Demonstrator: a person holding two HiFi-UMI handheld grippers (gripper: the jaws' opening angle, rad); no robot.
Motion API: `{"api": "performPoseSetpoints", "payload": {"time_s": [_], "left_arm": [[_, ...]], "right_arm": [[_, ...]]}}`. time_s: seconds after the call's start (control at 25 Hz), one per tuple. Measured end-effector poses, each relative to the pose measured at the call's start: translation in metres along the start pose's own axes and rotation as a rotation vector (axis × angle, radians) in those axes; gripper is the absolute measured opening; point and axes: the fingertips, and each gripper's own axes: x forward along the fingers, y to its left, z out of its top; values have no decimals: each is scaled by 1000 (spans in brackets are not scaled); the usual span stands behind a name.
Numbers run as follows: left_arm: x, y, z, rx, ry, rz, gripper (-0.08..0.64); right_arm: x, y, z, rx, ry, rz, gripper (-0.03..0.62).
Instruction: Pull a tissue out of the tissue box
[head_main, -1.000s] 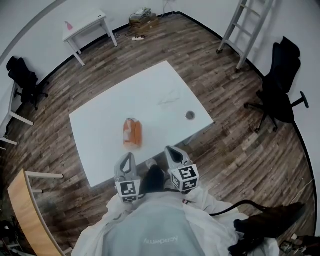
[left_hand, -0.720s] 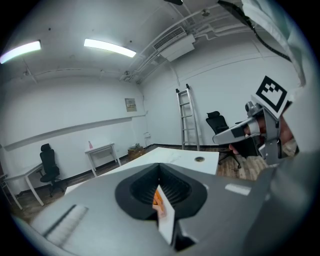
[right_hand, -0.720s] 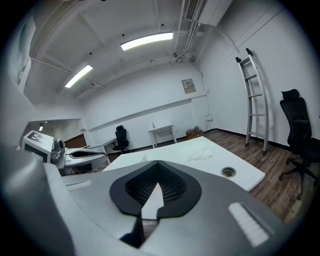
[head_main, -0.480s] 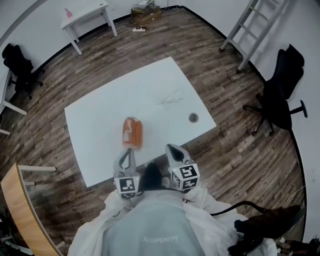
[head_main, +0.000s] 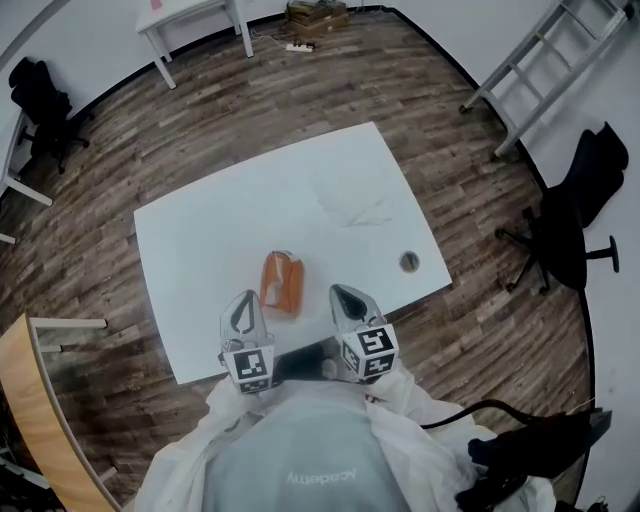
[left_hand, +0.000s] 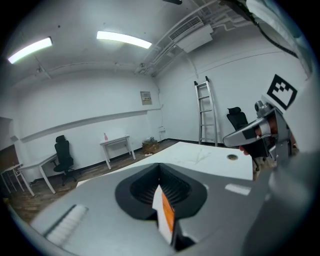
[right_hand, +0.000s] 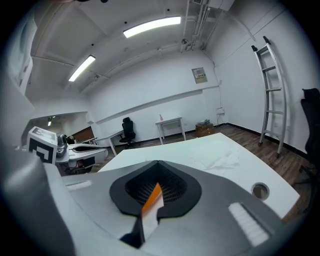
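Hovering over near edge of white rectangular table (head_main: 200, 240): left claw (head_main: 243, 302) closed, empty | right claw (head_main: 341, 294) closed, empty | orange oblong tissue box (head_main: 281, 282) with white side lies on table between both claws, touching neither | tissue at its opening too small to tell

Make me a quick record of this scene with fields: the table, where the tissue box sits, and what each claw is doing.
table: white table, with a round cable hole near its right edge
tissue box: orange tissue box on the table near the person's edge, between the two claws
left claw: left claw, jaws together, holding nothing, left of the box
right claw: right claw, jaws together, holding nothing, right of the box
task state: neither claw touches the box; no tissue gripped yet
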Motion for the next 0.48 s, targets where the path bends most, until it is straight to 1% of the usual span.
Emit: {"api": "performPoseSetpoints", "payload": {"time_s": [0.28, 0.4, 0.48], "left_arm": [[26, 21, -1, -58, 22, -6, 0], [36, 22, -3, -72, 18, -25, 0], [42, 21, -4, -96, 19, -34, 0]], "right_arm": [[42, -7, 22, -32, 43, 7, 0], [57, -7, 31, -48, 58, 15, 0], [66, -7, 35, -58, 72, 21, 0]]}}
